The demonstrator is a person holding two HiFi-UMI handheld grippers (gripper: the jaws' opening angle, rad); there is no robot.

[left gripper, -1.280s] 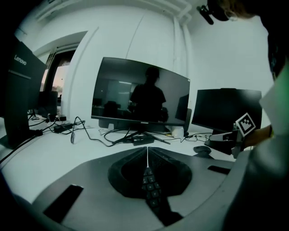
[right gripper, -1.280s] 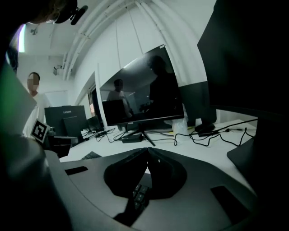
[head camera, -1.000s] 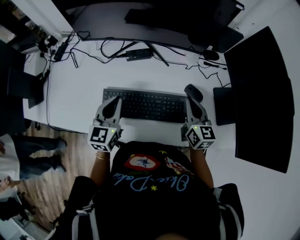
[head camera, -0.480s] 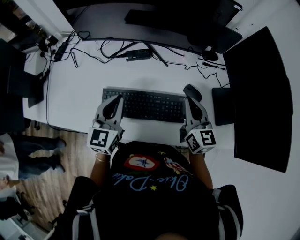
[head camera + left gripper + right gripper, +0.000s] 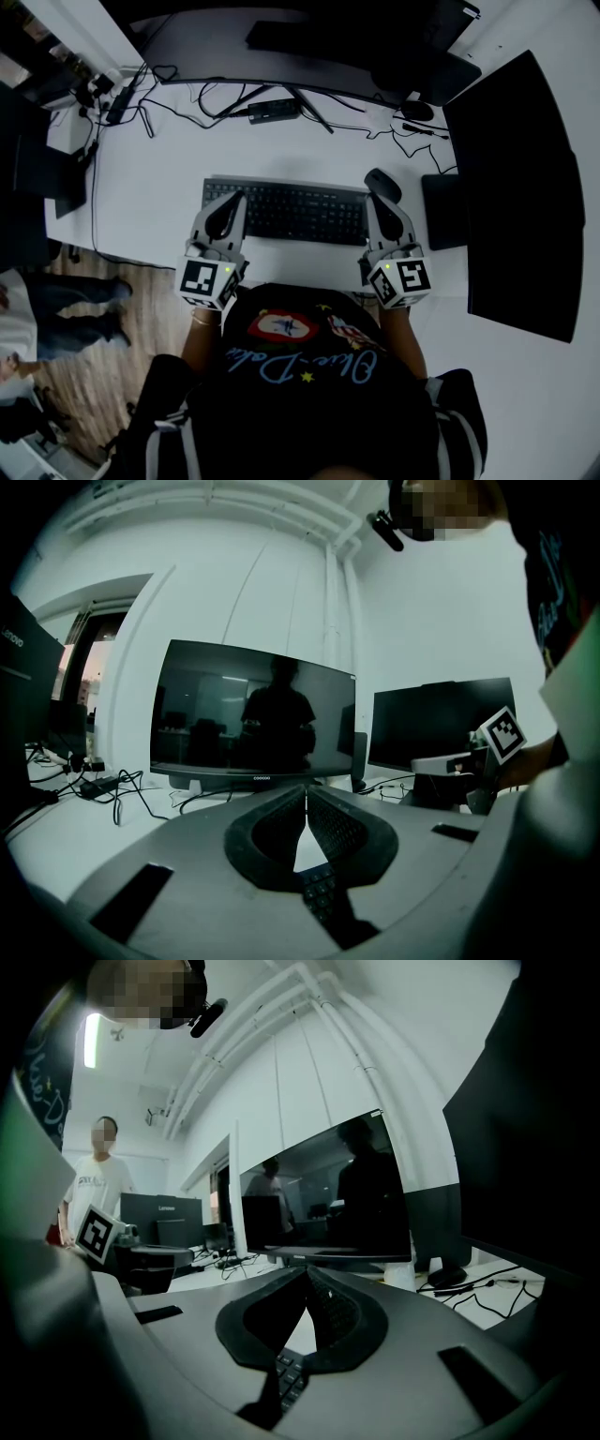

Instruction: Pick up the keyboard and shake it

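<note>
The black keyboard (image 5: 291, 211) lies flat on the white desk (image 5: 150, 197) in front of the person. My left gripper (image 5: 234, 199) is over its left end and my right gripper (image 5: 375, 199) over its right end, both pointing away from the body. In the left gripper view the jaws (image 5: 306, 791) meet at the tips, and keys of the keyboard (image 5: 319, 892) show below, through the gap. The right gripper view shows the same: tips together (image 5: 307, 1273), keyboard (image 5: 289, 1377) beneath. Neither gripper holds anything; whether they touch the keyboard I cannot tell.
A black mouse (image 5: 382, 185) lies just past the keyboard's right end, beside a dark pad (image 5: 441, 211). A curved monitor (image 5: 272, 47) stands behind, a second dark screen (image 5: 525, 187) at the right. Cables (image 5: 187, 103) trail at the back left. Someone stands on the floor (image 5: 56, 319).
Both grippers have risen a little toward the head camera. The keyboard stays on the desk; the jaws remain shut.
</note>
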